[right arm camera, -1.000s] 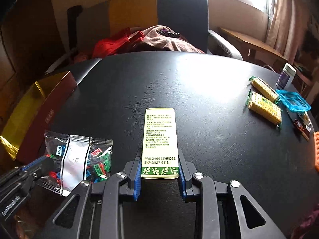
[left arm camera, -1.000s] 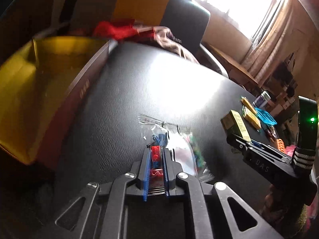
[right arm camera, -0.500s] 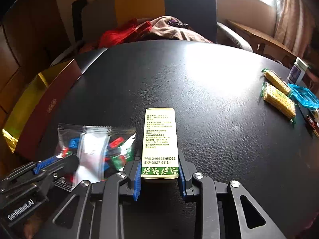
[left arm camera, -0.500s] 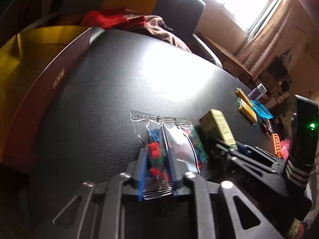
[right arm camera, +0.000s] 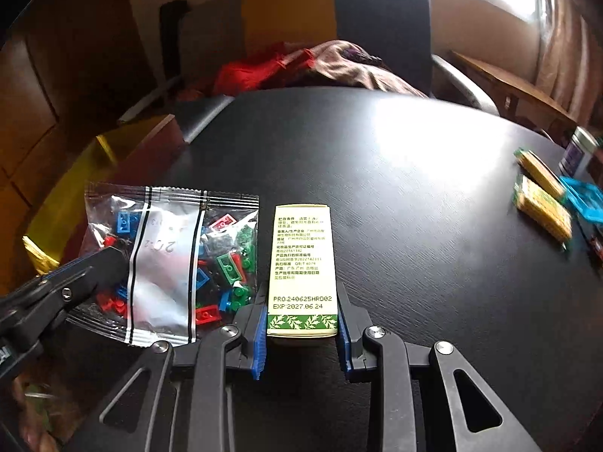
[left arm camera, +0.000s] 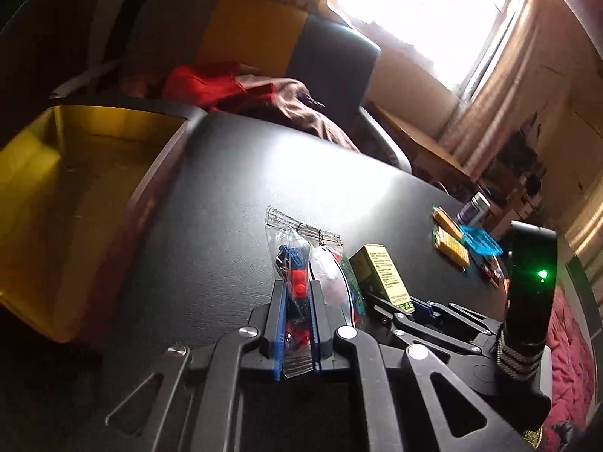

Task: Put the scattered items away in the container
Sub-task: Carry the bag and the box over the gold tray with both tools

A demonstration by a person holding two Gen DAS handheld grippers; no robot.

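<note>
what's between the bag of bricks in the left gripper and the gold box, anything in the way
Nothing visible. The left gripper holds the bag of bricks, and only bare black table lies between it and the open gold box to its left.

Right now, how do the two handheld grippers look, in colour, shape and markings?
Both are black metal linkages with silver rivets and blue ribbed pads. The right gripper carries a black handle with a green light and a striped band; the left gripper shows white lettering, cut off.

Black table (right arm camera: 395, 173), yellow packets (right arm camera: 542, 209), blue basket (right arm camera: 584, 197), perhaps a jar (right arm camera: 576, 150)
</note>
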